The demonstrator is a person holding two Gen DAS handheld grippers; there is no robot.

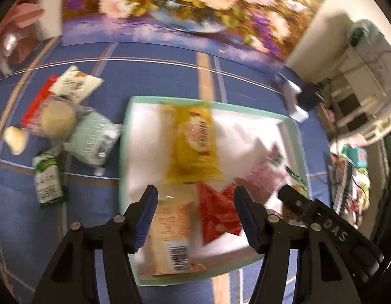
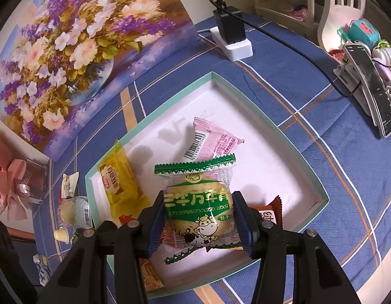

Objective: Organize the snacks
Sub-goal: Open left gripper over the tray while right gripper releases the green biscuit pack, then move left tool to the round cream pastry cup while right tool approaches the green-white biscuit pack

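— Green biscuit pack [image 2: 198, 202] is hanging clenched in the right tongs [image 2: 198, 217] over the box [image 2: 306, 152].
— Left tongs [image 1: 195, 217] are spreading, empty. Releasing carelessly, it's risking sliding off that pile.

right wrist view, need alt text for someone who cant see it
The right gripper is shut on a green-and-white biscuit packet with a cartoon cow, held over a shallow white box with a mint-green rim. In the box lie a yellow snack packet and a pink packet.
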